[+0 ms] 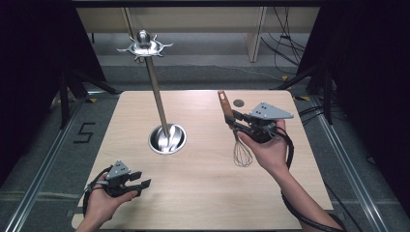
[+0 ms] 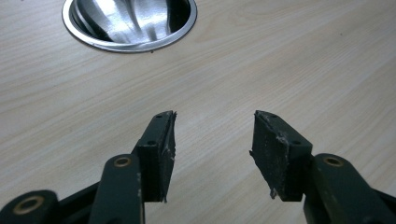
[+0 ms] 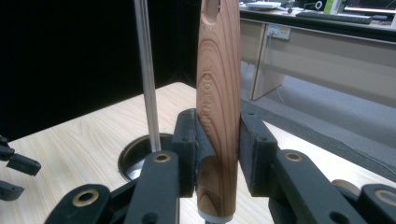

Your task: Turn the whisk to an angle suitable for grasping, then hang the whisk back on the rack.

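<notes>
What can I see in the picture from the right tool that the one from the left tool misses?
Right gripper view alone: the right tool shut on a wooden whisk handle, the stand's metal pole, and desks beyond the table.

Left gripper view alone: the left tool from behind, its jaws apart with nothing between them.

Both: the wooden table and the stand's shiny round base.

Stand (image 1: 167, 137) mid-table, whisk (image 1: 237, 133) to its right (raised, off the table (image 1: 203, 193))
</notes>
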Action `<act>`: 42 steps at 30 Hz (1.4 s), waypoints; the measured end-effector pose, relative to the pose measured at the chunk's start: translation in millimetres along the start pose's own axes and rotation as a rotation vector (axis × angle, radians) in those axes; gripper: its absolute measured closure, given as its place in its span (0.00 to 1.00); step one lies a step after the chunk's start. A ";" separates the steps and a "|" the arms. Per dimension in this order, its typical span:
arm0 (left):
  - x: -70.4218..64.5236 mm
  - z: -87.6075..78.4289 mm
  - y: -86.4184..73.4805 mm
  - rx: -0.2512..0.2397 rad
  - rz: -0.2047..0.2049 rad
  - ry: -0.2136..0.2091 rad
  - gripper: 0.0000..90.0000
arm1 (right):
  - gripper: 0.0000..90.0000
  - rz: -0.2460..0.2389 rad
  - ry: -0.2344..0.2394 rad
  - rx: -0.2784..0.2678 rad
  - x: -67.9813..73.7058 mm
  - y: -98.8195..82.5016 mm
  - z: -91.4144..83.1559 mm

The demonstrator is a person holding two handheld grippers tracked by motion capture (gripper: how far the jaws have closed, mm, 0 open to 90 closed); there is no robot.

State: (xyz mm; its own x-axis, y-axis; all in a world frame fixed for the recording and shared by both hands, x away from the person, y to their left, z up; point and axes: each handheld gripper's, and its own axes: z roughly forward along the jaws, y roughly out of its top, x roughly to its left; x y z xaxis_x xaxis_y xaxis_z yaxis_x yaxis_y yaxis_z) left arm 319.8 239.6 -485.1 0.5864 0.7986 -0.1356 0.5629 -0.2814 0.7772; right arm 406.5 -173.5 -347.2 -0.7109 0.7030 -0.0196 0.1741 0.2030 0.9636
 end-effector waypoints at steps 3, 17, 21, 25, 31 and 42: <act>-0.1 -2.6 -1.0 0.009 0.017 0.001 0.54 | 0.79 -0.014 -0.010 -0.013 2.1 3.2 -0.1; 1.4 -2.7 -1.1 0.009 0.006 0.019 0.54 | 0.79 0.005 0.057 -0.035 8.4 16.2 8.6; 0.3 -1.1 0.2 -0.007 0.009 0.010 0.54 | 0.79 0.006 0.059 -0.043 11.9 20.7 11.3; 1.1 0.4 -1.0 -0.013 0.014 -0.005 0.54 | 0.79 0.019 0.066 -0.040 17.4 24.5 14.4; 2.1 -5.2 -0.4 -0.004 0.027 -0.001 0.54 | 0.79 0.000 0.083 -0.060 23.4 31.3 20.1; 2.3 -3.1 0.1 -0.009 0.021 0.003 0.53 | 0.79 -0.008 0.109 -0.100 29.8 46.0 29.6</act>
State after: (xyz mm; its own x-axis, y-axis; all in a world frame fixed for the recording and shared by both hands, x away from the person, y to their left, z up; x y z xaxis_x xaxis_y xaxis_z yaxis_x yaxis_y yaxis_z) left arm 319.4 243.0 -483.4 0.5965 0.7940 -0.1173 0.5450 -0.2934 0.7854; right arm 413.6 -123.0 -311.3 -0.7829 0.6221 -0.0038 0.1034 0.1361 0.9853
